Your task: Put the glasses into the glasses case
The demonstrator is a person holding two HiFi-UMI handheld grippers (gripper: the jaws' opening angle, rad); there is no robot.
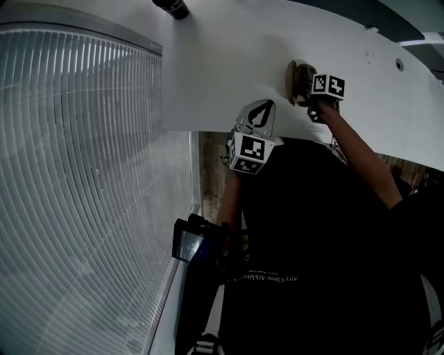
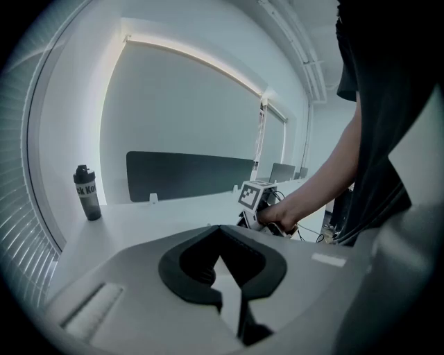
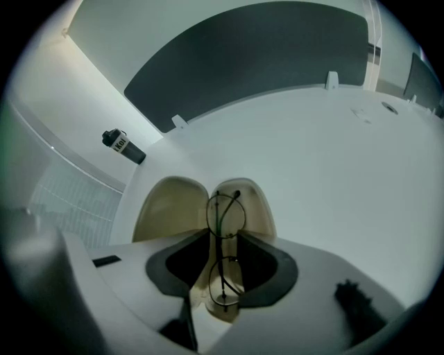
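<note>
An open beige glasses case [image 3: 171, 208] lies on the white table [image 3: 333, 152], its two halves spread apart. Thin wire glasses [image 3: 220, 253], folded, rest lengthwise over the case's right half [image 3: 255, 202]. My right gripper [image 3: 223, 267] points steeply down over them, with the glasses between its jaws. The pads flank the rims and show no clear press. From above, the case [image 1: 298, 78] peeks out beside my right gripper [image 1: 307, 96]. My left gripper [image 1: 263, 105] hovers nearer the table's front edge, a little apart from the case. It stands open with nothing in it [image 2: 225, 277] and faces the right gripper's marker cube [image 2: 255, 195].
A dark bottle [image 3: 125, 147] stands at the table's far corner [image 1: 173, 7], by the window blinds [image 1: 69, 173]. A dark partition panel [image 3: 257, 55] runs along the table's back edge. A person's arm [image 2: 326, 173] reaches in from the right. White table top [image 1: 236, 62] stretches around the case.
</note>
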